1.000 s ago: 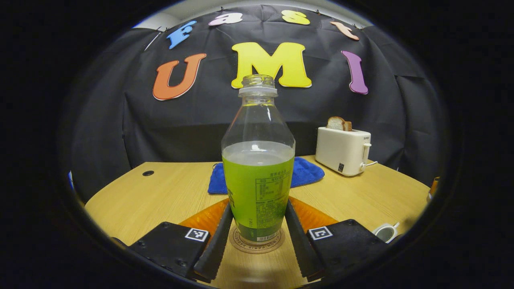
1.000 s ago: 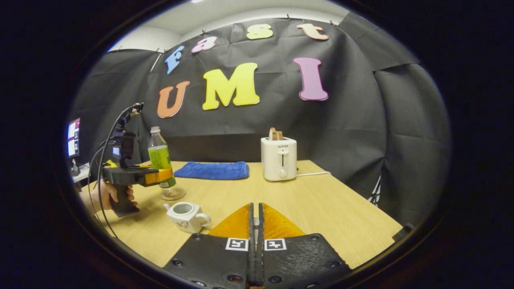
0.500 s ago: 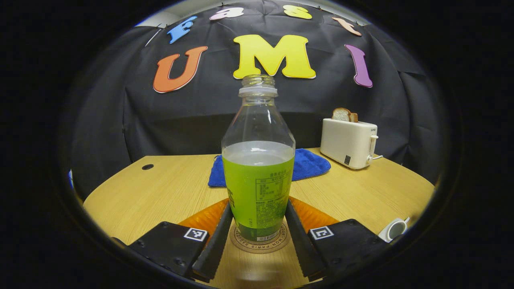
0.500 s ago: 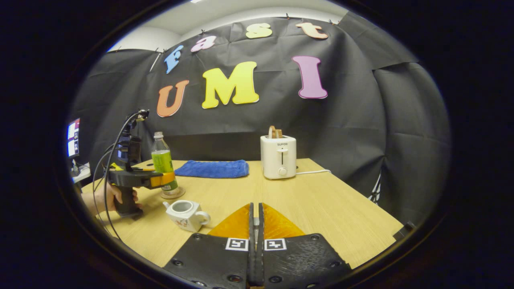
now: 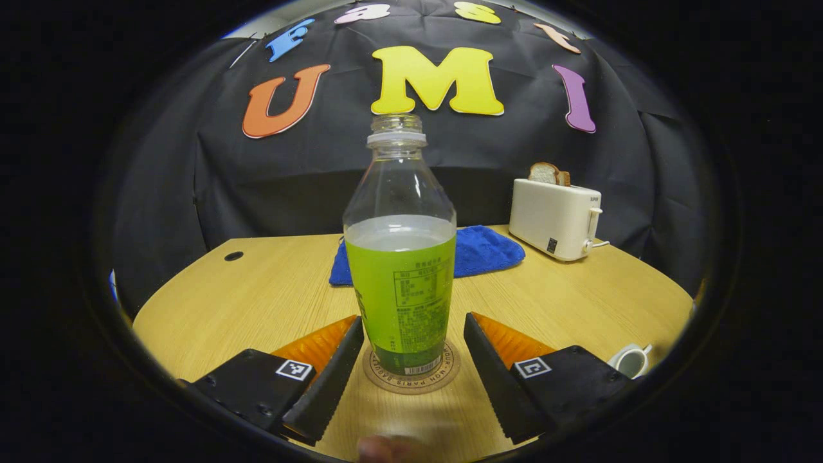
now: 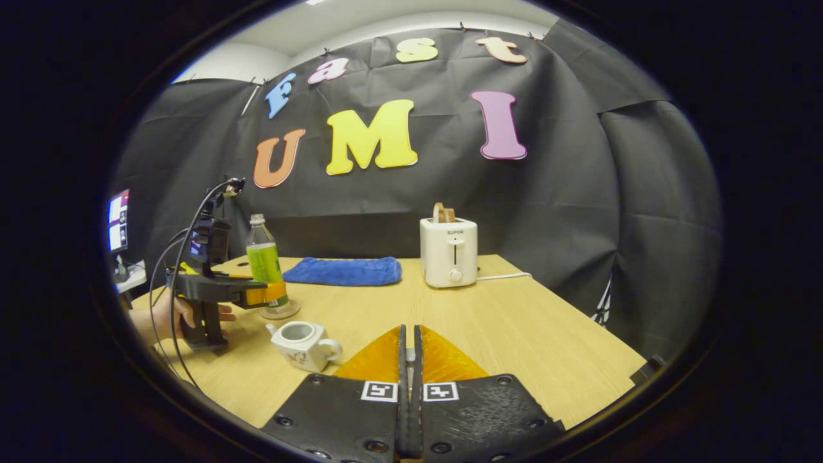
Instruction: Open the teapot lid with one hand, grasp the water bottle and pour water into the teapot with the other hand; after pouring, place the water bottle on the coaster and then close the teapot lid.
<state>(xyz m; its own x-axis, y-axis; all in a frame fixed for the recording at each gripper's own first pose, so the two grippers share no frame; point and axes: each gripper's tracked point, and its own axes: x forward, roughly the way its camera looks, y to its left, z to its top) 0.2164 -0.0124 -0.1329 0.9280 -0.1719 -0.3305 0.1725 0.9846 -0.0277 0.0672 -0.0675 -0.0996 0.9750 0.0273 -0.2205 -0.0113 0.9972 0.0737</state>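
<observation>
The clear plastic bottle with green label (image 5: 400,257) stands upright on the round cork coaster (image 5: 411,379), between the spread left claw (image 5: 411,360). The lidless white ceramic teapot (image 6: 302,344) sits nearest the pressed-together right claw (image 6: 409,360).

Right gripper (image 6: 409,386): fingers pressed together, something thin between them, identity unclear. Wooden table (image 6: 514,328): open teapot (image 6: 302,344), lidless; water bottle (image 6: 265,263) upright on coaster (image 6: 280,313); left gripper (image 6: 273,294) at bottle's base, held by a hand (image 6: 164,317); blue cloth (image 6: 343,271); white toaster (image 6: 449,259).
</observation>
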